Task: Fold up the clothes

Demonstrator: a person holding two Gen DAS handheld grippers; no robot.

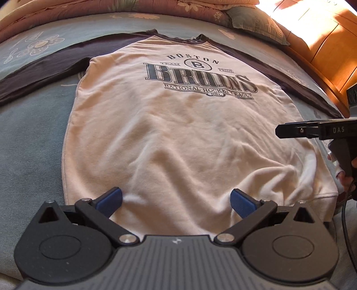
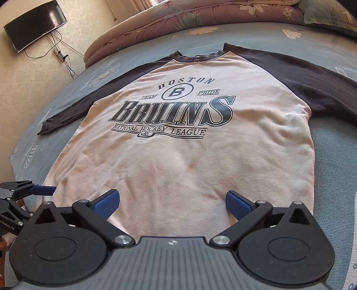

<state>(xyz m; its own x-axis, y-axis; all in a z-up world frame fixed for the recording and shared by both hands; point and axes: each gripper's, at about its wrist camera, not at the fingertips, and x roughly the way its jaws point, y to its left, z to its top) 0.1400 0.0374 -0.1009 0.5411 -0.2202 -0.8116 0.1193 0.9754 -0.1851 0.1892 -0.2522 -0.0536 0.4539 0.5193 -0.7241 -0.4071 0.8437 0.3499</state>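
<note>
A bed fills most of both views, covered by a blue-grey sheet printed with pale flowers. A pink-brown floral quilt lies bunched along its far edge, with a green flowered pillow beside it. An orange wooden headboard catches bright sunlight. On the cream patterned wall hangs a black flat screen, cables trailing down to a white power strip.

Bedroom surroundings in daylight

A blue floral bedspread is covering the bed, a folded pinkish quilt is lying along its far edge, a television is hanging on the wall, and sunlight is falling across a wooden headboard.
</note>
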